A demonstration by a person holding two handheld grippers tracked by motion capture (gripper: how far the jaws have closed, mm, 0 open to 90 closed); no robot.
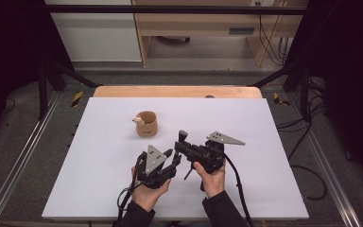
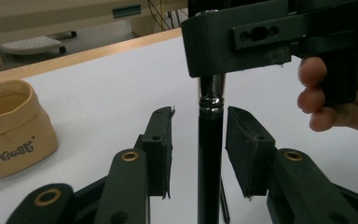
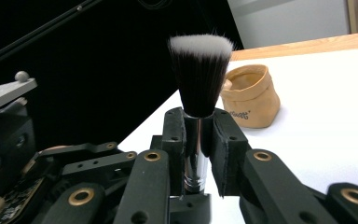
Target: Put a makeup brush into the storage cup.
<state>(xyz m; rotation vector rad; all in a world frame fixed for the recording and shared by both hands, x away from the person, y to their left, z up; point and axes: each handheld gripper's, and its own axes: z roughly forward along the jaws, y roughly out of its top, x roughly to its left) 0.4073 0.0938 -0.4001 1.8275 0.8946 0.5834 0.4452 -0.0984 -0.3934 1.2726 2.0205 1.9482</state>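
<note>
High view, my hands: I hold both grippers near the front edge of the white table (image 1: 99, 142), left gripper (image 1: 172, 158) and right gripper (image 1: 183, 142) close together, tips almost meeting
High view, brush: a makeup brush (image 1: 183, 137) stands up out of my right gripper, dark head on top
High view, pouch: a small tan pouch (image 1: 146, 124) sits farther back on the table, apart from both grippers
Left gripper view, jaws: I see my left gripper (image 2: 199, 140) parted, a gap on each side of the brush's black handle (image 2: 210, 177), pads not pressing it
Left gripper view, above: the right gripper (image 2: 242, 37) grips the chrome collar just over my jaws
Right gripper view, grip: my right gripper (image 3: 199, 135) is clamped on the brush's chrome ferrule (image 3: 196, 163), white-tipped bristles rising upright
Right gripper view, background: the tan pouch (image 3: 251, 95) stands behind the bristles
</note>
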